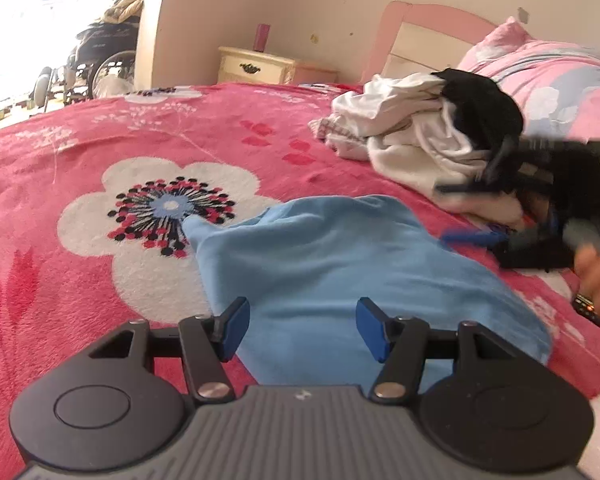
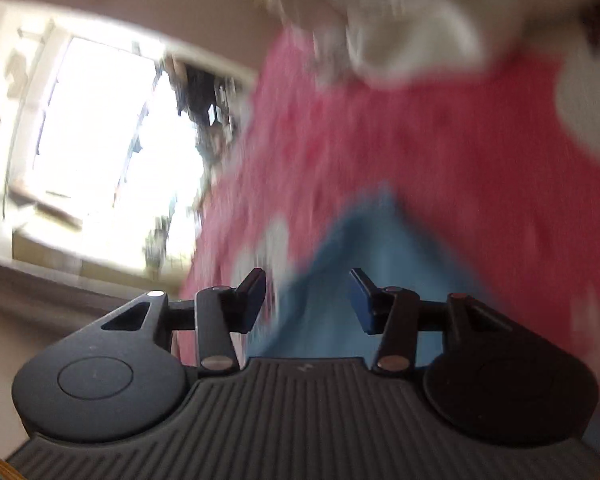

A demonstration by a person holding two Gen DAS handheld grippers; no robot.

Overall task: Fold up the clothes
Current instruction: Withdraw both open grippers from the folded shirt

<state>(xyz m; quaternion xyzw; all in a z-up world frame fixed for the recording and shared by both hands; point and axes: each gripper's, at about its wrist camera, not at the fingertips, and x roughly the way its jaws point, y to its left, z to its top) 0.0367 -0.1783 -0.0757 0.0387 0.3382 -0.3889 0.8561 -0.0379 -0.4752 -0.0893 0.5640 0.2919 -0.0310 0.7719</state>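
Jaws spread on your left gripper point(image 1: 302, 330) and right gripper point(image 2: 308, 300) (blurred), both empty above the blue cloth point(image 1: 340, 264) on the bed point(image 1: 100, 140).

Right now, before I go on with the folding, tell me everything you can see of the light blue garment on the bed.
The light blue garment looks like soft, fleecy cloth, plain in colour. It lies flat on the pink floral blanket, folded or bunched with gentle wrinkles, one corner reaching the white flower print. The left gripper hangs open above its near edge, not pinching it. The clothes pile lies beyond it, apart. In the right wrist view it is blurred.
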